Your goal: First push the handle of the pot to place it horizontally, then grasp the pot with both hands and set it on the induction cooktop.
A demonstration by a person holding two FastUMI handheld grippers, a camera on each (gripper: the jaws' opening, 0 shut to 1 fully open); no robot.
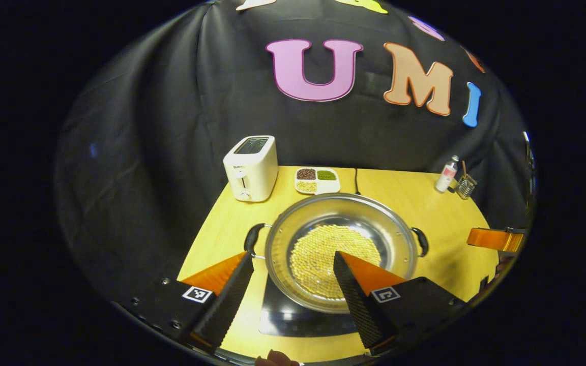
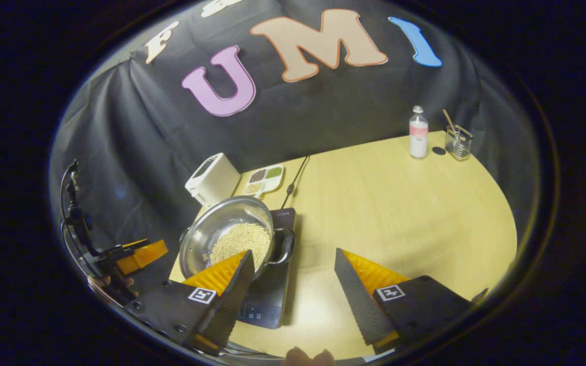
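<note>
Yellow tabletop runs under both your tools. Your left gripper hangs spread and empty, low over the pot's near rim; your right gripper is likewise spread, holding nothing, the pot ahead to its left. That pot sits on the induction cooktop, its handles lying side to side. Your left gripper looks nearer; placement seems done.
</note>
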